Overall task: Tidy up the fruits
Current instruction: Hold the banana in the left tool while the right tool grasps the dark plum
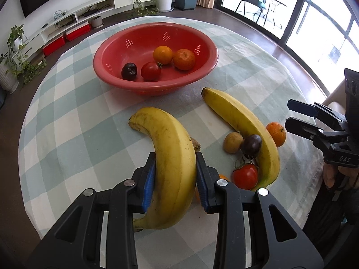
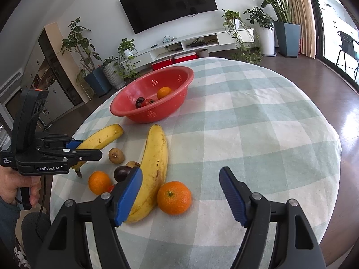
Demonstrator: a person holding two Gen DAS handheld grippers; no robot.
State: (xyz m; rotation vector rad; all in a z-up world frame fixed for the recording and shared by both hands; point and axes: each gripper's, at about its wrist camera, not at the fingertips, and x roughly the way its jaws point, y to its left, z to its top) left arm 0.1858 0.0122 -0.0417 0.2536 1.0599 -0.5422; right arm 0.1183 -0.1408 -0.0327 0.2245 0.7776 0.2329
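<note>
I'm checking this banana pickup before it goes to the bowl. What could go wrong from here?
1. The left gripper clamps the banana below its middle, so the long free end may swing or slip on the way to the red bowl.
2. The bowl already holds four small fruits; a dropped banana could bruise the tomato.
3. The stem end hangs close over the tablecloth and may snag.

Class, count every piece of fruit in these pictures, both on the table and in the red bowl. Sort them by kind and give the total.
Bananas: 2
Oranges: 4
Tomatoes: 2
Dark plums: 2
Small brown fruits: 2
Total: 12
</note>
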